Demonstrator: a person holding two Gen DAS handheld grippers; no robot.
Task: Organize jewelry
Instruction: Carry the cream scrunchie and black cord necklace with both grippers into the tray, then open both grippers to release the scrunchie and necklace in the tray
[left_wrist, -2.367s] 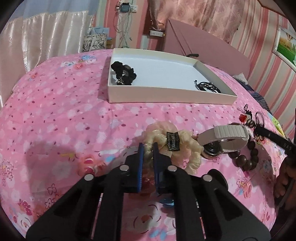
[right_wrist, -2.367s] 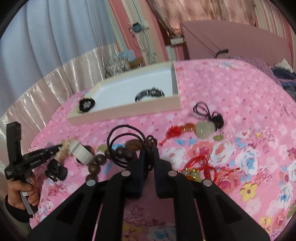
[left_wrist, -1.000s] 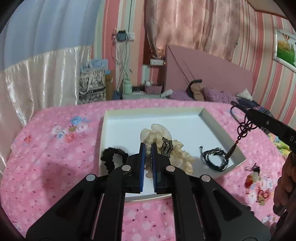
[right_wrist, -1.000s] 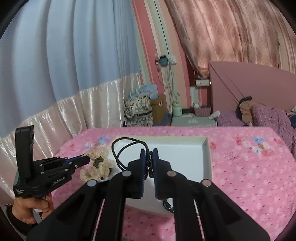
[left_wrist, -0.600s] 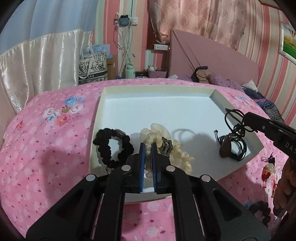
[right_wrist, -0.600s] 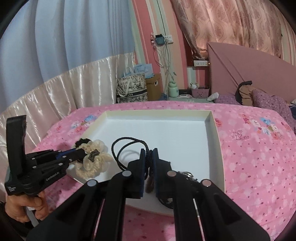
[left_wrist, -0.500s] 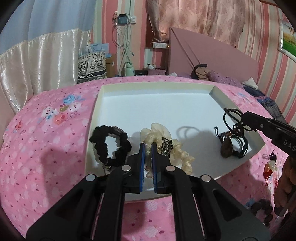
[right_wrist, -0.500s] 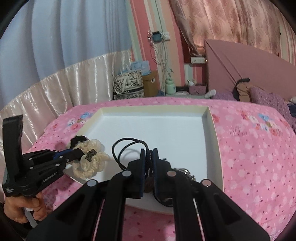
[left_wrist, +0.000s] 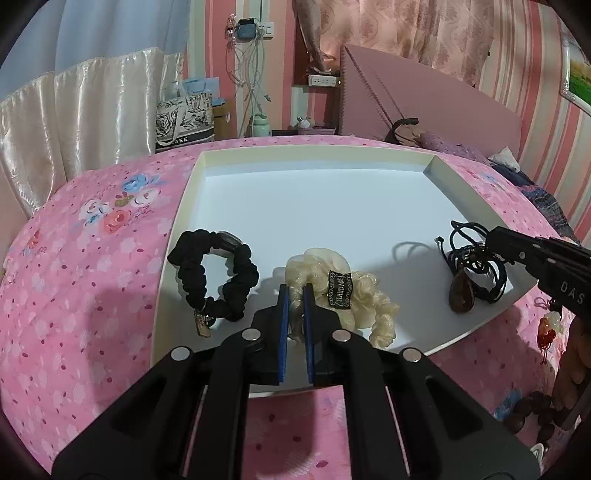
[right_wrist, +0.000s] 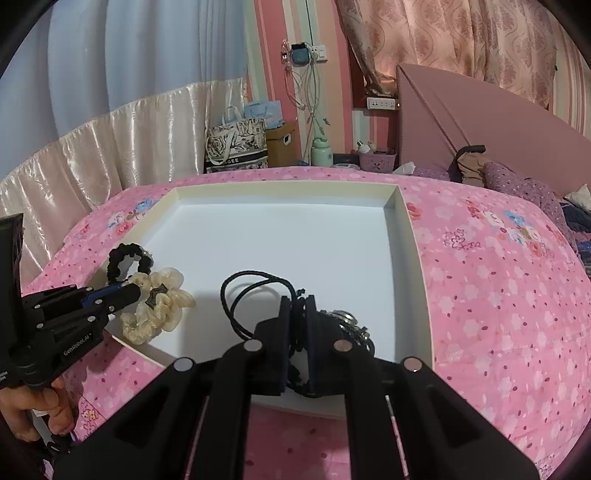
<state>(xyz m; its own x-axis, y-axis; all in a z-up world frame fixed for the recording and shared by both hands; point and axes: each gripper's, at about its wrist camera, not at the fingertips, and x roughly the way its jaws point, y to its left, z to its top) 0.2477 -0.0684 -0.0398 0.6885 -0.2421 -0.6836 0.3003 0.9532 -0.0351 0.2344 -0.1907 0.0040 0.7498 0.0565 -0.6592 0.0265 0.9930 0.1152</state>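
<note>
Over white tray (left_wrist: 177, 206), cream scrunchie (left_wrist: 354, 295) sits pinched between left jaws.

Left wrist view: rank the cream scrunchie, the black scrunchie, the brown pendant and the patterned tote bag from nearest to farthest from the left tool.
1. Cream scrunchie, pinched in the left tool, in the tray.
2. Black scrunchie, just to its left, in the tray.
3. Brown pendant, near the tray's right edge, under the right tool.
4. Patterned tote bag, on the floor beyond the bed.
</note>
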